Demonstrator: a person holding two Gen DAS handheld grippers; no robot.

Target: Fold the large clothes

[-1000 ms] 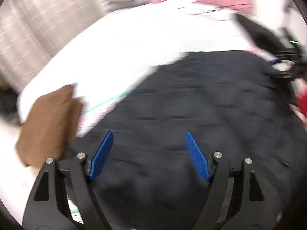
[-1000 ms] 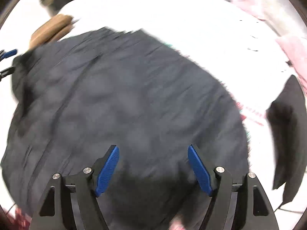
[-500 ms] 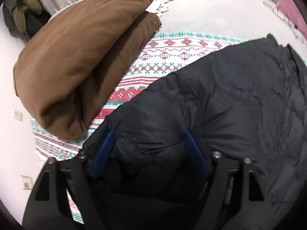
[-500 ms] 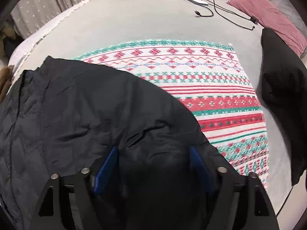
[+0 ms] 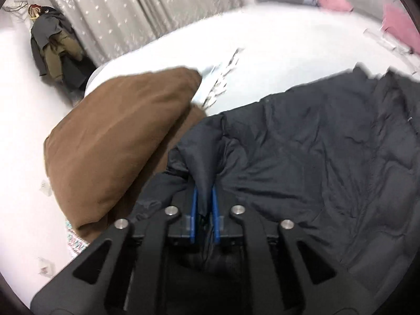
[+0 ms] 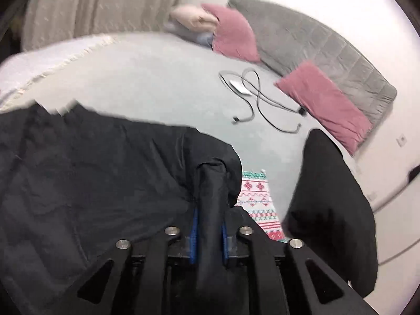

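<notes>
Bed (image 6: 157,84), both tools pinching jacket (image 5: 315,157)

No readable text, labels or numbers.

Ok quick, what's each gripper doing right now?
Left gripper: closed on the jacket.
Right gripper: closed on the jacket too.

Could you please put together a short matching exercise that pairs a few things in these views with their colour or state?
Things:
1. left tongs
2. folded garment
3. cushion
4. cable

Descriptions:
A. pink
B. brown
C. loose on the bed
D. shut on the dark jacket

Pairs: 1-D, 2-B, 3-A, 4-C
</notes>
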